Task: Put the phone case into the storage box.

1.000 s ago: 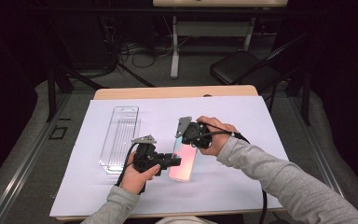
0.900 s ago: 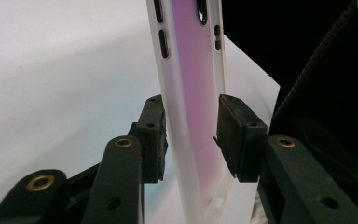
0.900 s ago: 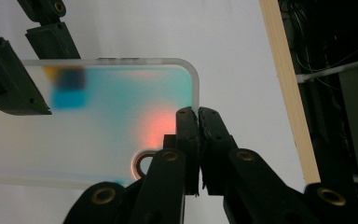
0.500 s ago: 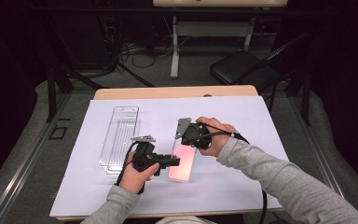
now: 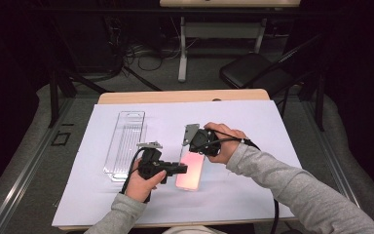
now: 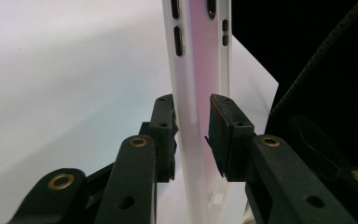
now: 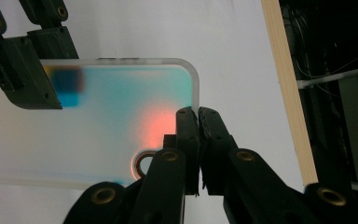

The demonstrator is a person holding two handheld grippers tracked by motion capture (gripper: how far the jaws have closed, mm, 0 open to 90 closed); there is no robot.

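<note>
A translucent pink phone case (image 5: 190, 171) lies on the white sheet (image 5: 272, 146) mid-table. My right gripper (image 5: 195, 150) is at its far end, shut on the case's rim (image 7: 193, 88) beside a rounded corner. My left gripper (image 5: 182, 169) reaches in from the left at the case's long side. In the left gripper view the case's side wall (image 6: 193, 70) stands edge-on between the left gripper's (image 6: 192, 105) jaws. These jaws have just been closing and their pads sit very near the wall. In the right gripper view, the left gripper's fingers (image 7: 28, 79) overlap the case's far corner.
A clear plastic package (image 5: 125, 144) lies on the sheet left of the hands. The wooden table edge (image 5: 185, 96) runs along the back. Beyond it are a black chair (image 5: 253, 73), cables and a desk leg on the floor.
</note>
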